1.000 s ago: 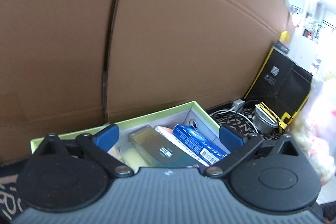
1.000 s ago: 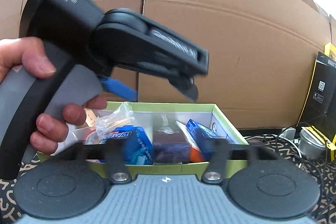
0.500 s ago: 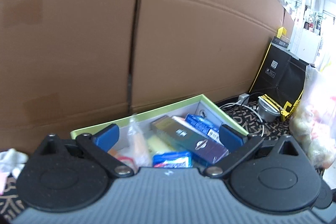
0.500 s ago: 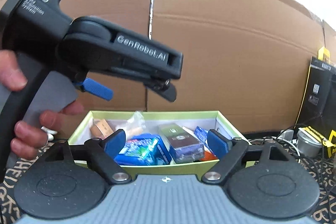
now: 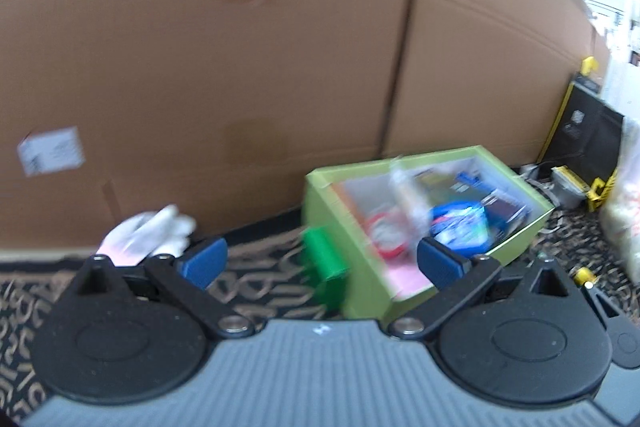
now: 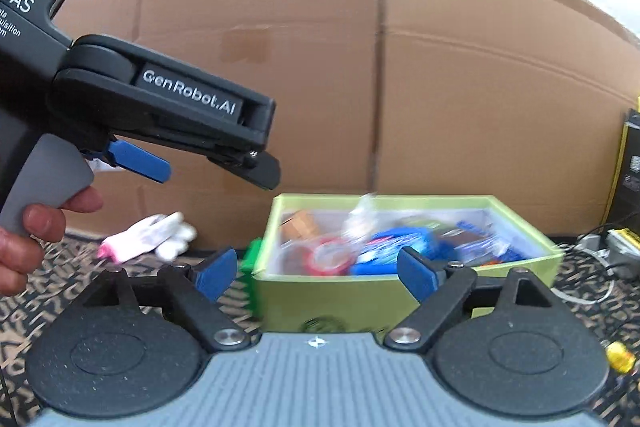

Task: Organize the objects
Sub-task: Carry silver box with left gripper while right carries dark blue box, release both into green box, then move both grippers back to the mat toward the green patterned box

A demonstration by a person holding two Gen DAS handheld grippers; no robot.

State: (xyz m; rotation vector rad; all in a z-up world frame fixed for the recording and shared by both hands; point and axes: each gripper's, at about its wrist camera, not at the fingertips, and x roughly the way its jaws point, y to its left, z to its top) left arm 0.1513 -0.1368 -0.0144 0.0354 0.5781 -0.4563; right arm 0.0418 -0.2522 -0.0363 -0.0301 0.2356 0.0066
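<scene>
A light green box [image 5: 360, 279] full of packets and small boxes sits on the patterned carpet against the cardboard wall; it also shows in the right wrist view [image 6: 400, 295]. A small dark green object [image 5: 324, 259] stands at its left side, also seen in the right wrist view [image 6: 251, 259]. A white and pink glove [image 5: 144, 235] lies left of it, also in the right wrist view [image 6: 148, 237]. My left gripper [image 5: 320, 261] is open and empty, held above the carpet left of the box; it also shows in the right wrist view [image 6: 208, 167]. My right gripper [image 6: 316, 269] is open and empty in front of the box.
A tall cardboard wall [image 5: 280, 67] closes the back. A black and yellow box [image 5: 580, 135], cables and a small grey tin [image 5: 566, 187] lie at the right. A white plastic bag [image 5: 624, 219] stands at the far right. A small yellow item [image 6: 620, 357] lies on the carpet.
Both grippers have pulled back from the box. The left one has swung left, so the box now sits to its right and the glove has come into view.
</scene>
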